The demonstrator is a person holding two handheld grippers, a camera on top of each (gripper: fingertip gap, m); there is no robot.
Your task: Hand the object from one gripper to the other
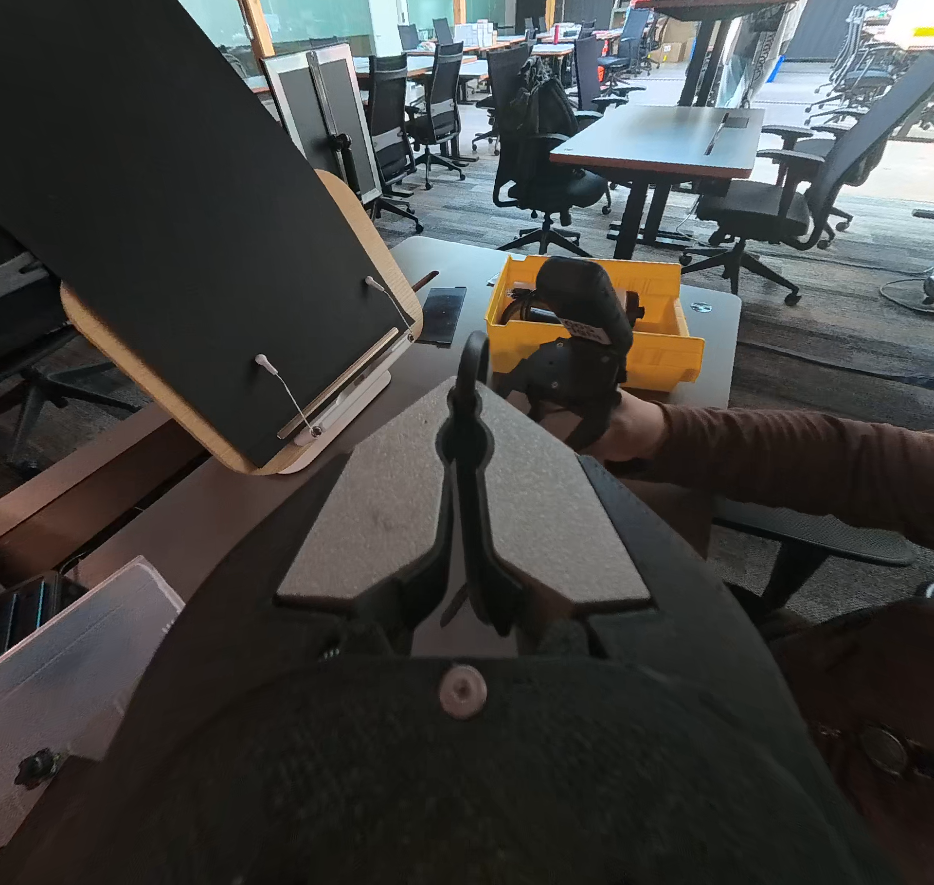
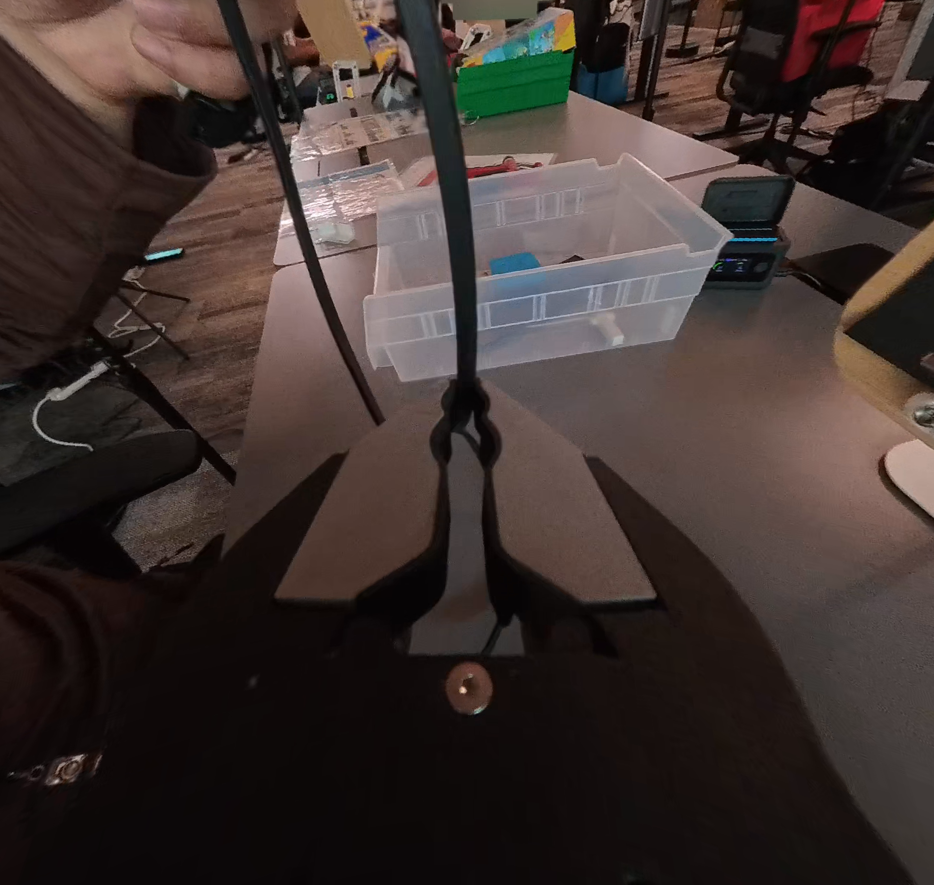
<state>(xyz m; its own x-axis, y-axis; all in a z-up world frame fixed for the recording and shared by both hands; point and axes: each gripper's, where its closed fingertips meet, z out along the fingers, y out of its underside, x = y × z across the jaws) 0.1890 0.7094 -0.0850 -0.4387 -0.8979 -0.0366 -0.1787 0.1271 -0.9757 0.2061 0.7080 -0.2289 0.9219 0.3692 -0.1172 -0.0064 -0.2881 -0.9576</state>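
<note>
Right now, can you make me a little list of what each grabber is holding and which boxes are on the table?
left gripper: shut on black strap
right gripper: shut on the same black strap, which loops upward
handover: both grip it, neither has let go
yellow bin: on table beyond left gripper
clear bin: on table ahead of right gripper, blue block inside

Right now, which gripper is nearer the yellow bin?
Right. The right gripper sits just in front of the yellow bin; the left gripper is farther back.

Black grippers, grey-padded jaws, brown ribbed sleeve [image 1: 788,449].
</note>
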